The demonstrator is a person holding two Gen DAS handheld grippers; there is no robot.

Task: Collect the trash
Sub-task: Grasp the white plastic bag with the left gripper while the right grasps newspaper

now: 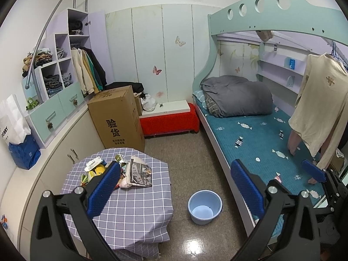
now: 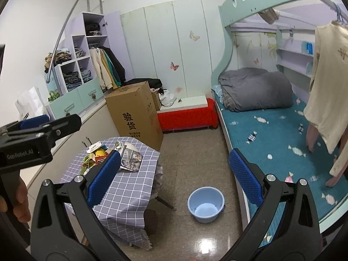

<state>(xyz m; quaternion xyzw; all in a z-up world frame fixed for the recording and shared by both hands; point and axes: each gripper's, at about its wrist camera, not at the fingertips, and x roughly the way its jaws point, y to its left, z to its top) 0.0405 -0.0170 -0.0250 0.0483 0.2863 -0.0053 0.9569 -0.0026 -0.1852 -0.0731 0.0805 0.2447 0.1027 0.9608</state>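
We hold both grippers high over the floor, left gripper (image 1: 176,187) and right gripper (image 2: 175,181) with jaws wide apart, nothing held. Trash pile (image 1: 118,170) sits on the checked table (image 1: 139,206); blue bucket (image 2: 205,204) on floor beside it.

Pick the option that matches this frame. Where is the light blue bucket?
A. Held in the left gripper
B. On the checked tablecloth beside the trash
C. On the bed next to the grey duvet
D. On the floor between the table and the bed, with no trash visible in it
D. The light blue bucket stands on the floor between the table and the bed; its inside shows bare, while the trash pile sits on the tablecloth.
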